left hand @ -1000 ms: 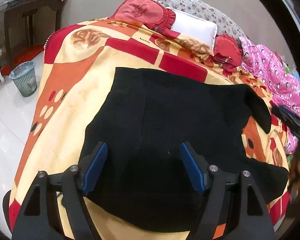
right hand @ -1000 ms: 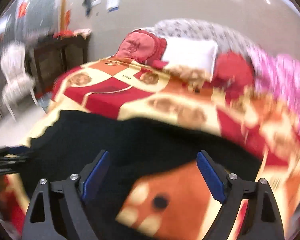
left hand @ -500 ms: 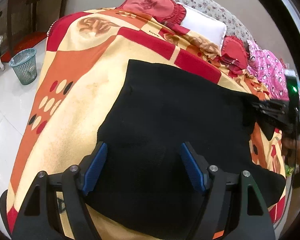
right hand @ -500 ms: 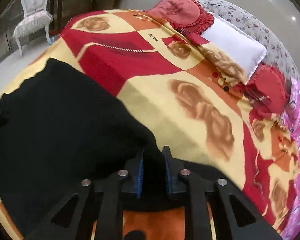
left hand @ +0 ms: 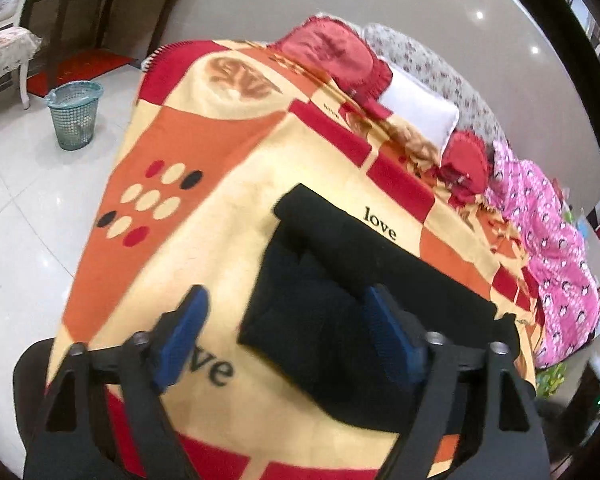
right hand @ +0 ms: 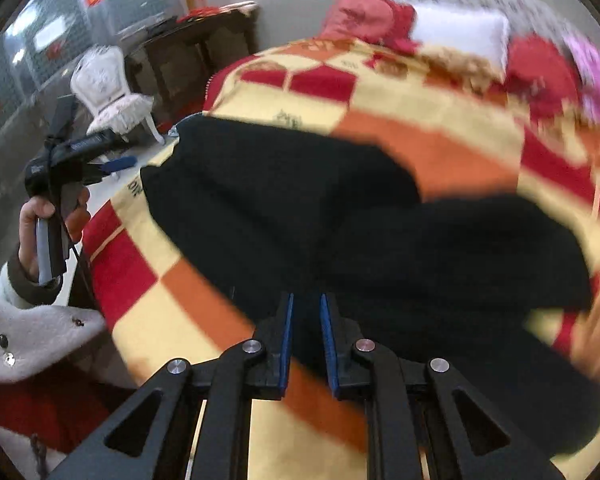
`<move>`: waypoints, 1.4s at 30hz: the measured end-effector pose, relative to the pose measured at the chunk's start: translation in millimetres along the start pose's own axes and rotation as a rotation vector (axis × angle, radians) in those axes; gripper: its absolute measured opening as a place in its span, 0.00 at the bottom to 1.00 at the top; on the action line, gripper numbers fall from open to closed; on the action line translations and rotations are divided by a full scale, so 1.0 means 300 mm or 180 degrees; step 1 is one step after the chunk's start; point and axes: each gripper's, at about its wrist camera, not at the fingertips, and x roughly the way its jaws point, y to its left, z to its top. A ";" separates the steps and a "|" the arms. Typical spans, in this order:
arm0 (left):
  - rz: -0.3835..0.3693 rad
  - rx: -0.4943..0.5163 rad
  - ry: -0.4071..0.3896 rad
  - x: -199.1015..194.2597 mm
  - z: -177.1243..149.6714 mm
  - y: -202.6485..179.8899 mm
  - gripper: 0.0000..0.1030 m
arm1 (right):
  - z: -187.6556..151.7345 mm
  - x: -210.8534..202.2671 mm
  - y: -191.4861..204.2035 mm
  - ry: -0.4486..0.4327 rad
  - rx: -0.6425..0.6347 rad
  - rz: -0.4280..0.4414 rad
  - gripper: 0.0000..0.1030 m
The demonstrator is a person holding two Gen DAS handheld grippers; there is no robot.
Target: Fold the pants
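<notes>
Right fingers: we see them nearly together, pinched on a fold of the black pants at the near edge. We judge this grip is there to carry one layer over the other.
Left fingers: spread wide and opening further, nothing clamped. One blue pad hangs over the pants' near part, the other over bare blanket, so we read this hand as free and hovering.
Left hand: seen from the right wrist view, wrapped round its gripper handle off the bed's left side, a white fleecy sleeve below it.
Pants: lying on the bed, already doubled into a dark oblong with a rolled far edge in the left wrist view; the fold looks partly done, we think.
Surface: a bed under a yellow, orange and red blanket printed with "love"; soft, so cloth may drag and bunch.
Room: red cushions and a white pillow at the head, pink bedding alongside, a green mesh bin on pale floor tiles, a white chair and a dark table by the wall.
</notes>
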 end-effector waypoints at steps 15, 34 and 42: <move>0.0250 0.0075 0.0058 0.153 0.121 -0.048 0.84 | 0.232 0.207 0.218 -0.0511 -0.0442 -0.0213 0.63; -0.0488 0.0451 0.0008 -0.047 0.092 -0.126 0.09 | 0.229 0.125 0.265 -0.0505 -0.0433 0.0249 0.06; 0.0260 0.0633 0.0227 0.074 -0.035 -0.044 0.30 | 0.110 0.239 0.326 -0.0278 -0.0222 0.0210 0.29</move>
